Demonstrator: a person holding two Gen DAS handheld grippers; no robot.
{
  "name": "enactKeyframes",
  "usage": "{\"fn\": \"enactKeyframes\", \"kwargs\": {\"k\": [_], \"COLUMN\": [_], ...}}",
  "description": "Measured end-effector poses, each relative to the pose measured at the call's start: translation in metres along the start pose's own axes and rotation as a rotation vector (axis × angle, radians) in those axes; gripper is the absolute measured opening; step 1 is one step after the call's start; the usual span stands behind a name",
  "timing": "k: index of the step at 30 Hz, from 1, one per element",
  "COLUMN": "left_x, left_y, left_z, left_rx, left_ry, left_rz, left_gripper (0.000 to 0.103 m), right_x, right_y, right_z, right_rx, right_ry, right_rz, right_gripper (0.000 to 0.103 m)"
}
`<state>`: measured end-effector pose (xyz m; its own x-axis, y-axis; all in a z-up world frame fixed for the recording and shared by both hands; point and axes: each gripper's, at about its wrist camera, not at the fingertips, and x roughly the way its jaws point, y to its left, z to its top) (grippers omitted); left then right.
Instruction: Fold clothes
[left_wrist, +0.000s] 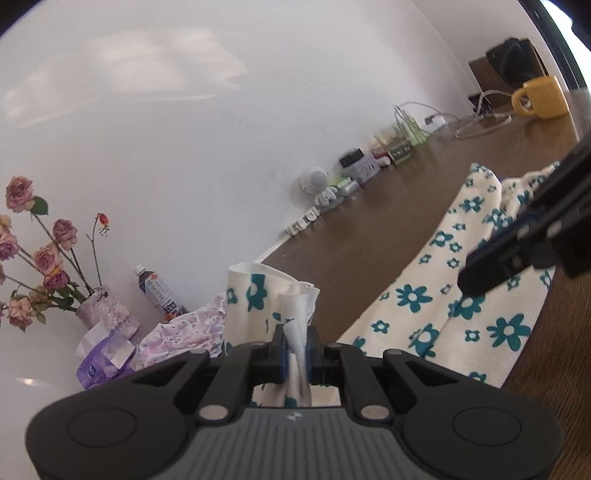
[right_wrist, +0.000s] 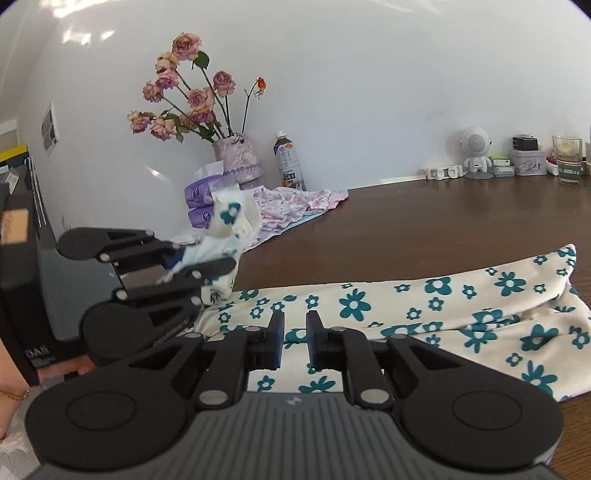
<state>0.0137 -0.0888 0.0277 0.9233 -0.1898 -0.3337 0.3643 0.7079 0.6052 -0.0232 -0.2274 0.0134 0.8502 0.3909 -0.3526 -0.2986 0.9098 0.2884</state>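
Cream soft cloth garment (right_wrist: 424, 306) printed with teal flowers lies on the dark brown wooden counter (right_wrist: 424, 225); pale pink floral crumpled cloth (right_wrist: 291, 201); yellow ceramic mug (left_wrist: 543, 98); purple tissue pack (right_wrist: 201, 192).

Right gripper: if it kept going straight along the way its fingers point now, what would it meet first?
Most likely the flowered cream garment lying on the brown table. The right gripper is open just above that cloth, with fabric showing between its fingers. Depth is unclear; pointed flatter, it would skim over toward bare tabletop.

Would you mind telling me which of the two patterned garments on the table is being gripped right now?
The cream garment with teal flowers: the left gripper is shut on its lifted end. The pink floral garment lies untouched by the vase.
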Motion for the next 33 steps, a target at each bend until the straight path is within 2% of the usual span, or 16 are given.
{"fn": "enactKeyframes", "kwargs": {"k": [3,9,19,21,23,25,27,30,33], "left_x": [0.007,0.02,0.028,0.027,0.021,0.017,0.016,0.01,-0.007], "left_y": [-0.022,-0.049,-0.056,-0.054,-0.046,-0.037,-0.018,0.015,0.044], "left_z": [0.0,-0.003,0.0,0.001,0.004,0.008,0.012,0.016,0.014], "left_rx": [0.06,0.146,0.15,0.137,0.098,0.047,-0.062,-0.262,-0.407], "left_ry": [0.036,0.104,0.148,0.147,0.133,0.121,0.125,0.124,0.082], "left_rz": [-0.016,-0.021,-0.035,-0.04,-0.058,-0.08,-0.151,-0.285,-0.354], "left_gripper": [0.008,0.009,0.01,0.016,0.03,0.06,0.066,0.067,0.074], "right_x": [-0.013,-0.025,-0.03,-0.031,-0.032,-0.033,-0.033,-0.034,-0.036], "right_y": [-0.009,-0.02,-0.025,-0.025,-0.025,-0.026,-0.027,-0.027,-0.026], "right_z": [-0.001,-0.005,-0.01,-0.011,-0.012,-0.012,-0.012,-0.014,-0.016], "right_rx": [0.017,0.046,0.071,0.072,0.074,0.079,0.085,0.086,0.086], "right_ry": [-0.04,-0.059,-0.06,-0.06,-0.059,-0.056,-0.051,-0.043,-0.034], "right_rz": [-0.017,-0.01,-0.01,-0.012,-0.017,-0.02,-0.021,-0.026,-0.032], "right_gripper": [0.013,0.013,0.013,0.013,0.013,0.013,0.013,0.013,0.013]}}
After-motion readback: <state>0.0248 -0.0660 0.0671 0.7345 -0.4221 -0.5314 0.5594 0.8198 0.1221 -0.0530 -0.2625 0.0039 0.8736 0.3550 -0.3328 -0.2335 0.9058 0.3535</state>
